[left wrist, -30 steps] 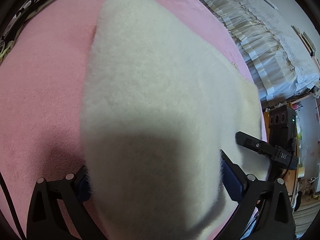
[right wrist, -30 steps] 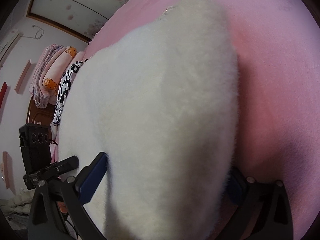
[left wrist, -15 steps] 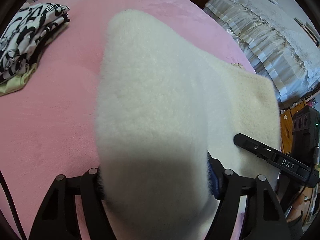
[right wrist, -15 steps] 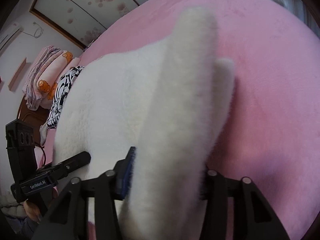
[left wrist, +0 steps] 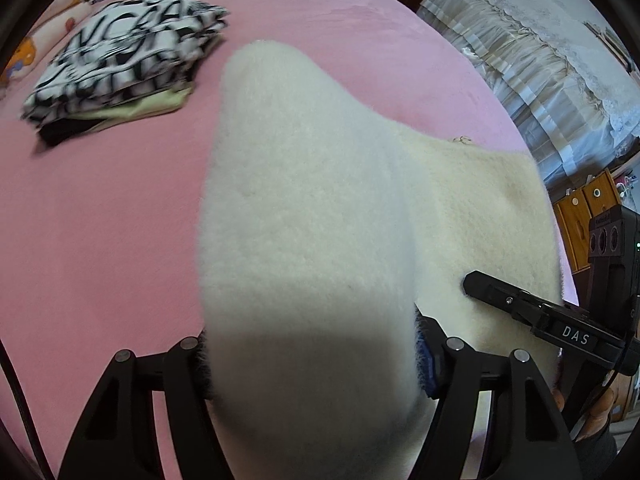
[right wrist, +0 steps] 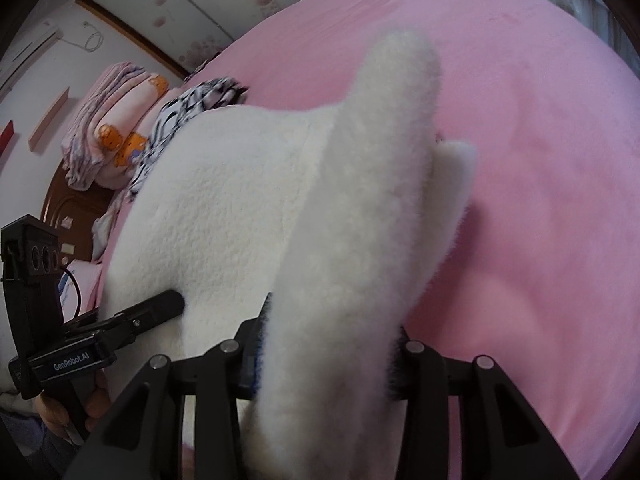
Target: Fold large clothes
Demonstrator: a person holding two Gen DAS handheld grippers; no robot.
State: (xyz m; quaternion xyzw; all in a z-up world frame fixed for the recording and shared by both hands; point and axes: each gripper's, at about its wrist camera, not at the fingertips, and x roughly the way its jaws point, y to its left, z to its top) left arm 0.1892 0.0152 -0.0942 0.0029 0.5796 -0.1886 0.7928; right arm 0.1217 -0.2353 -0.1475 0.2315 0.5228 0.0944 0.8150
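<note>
— How will the white fleece garment [left wrist: 304,216] handle?

— Soft, bulky, light, I judge; it sags over the pink bed [left wrist: 100,220]. I take it at the thick near edge, where my left gripper [left wrist: 310,356] and right gripper [right wrist: 326,350] pinch it.

— What's different?

— Both jaws have just closed onto fleece, and the folded zebra-print stack [left wrist: 128,60] beyond the bed's middle now shows.

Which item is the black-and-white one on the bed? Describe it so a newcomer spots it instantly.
Start from the pink bed. Toward its far left corner, clear of the white fleece garment, lies a folded black-and-white patterned garment. It tops a small stack, over a pale yellow-green piece, and is the only bold print on the bed.
</note>
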